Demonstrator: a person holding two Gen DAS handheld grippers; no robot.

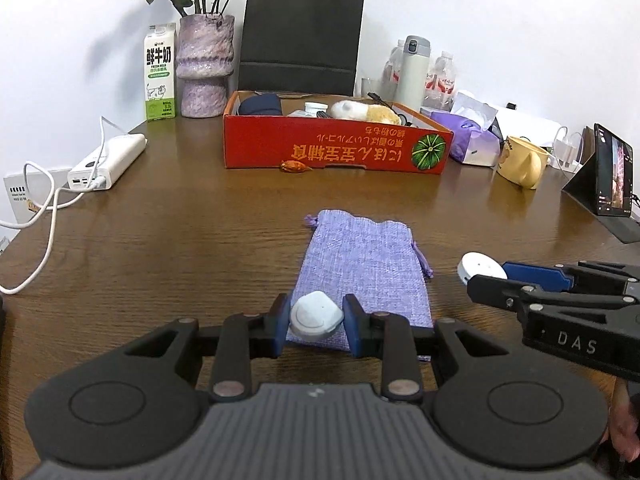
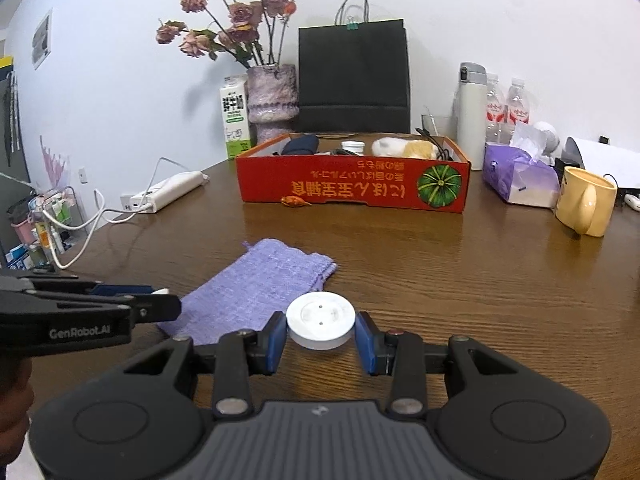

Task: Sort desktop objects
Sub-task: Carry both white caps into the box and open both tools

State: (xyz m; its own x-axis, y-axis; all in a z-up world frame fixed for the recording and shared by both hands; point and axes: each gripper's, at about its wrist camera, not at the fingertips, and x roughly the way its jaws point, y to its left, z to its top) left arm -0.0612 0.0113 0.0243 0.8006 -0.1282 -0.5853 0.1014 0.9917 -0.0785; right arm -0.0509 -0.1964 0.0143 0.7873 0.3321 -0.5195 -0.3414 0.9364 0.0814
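Left wrist view shows us the brown wooden worktop against a white wall, its near edge hidden behind the claw's body. At the back stands a black paper bag, partly cut off by the red box before it, whose contents we can hardly make out. The purple pouch lies flat mid-worktop, its near end covered by the left claw. This claw is clenched on a pale rounded case just above the pouch. In the right wrist view the right claw is clenched on a white round disc, beside the pouch's right edge. A small orange wrapped sweet lies touching the box front.
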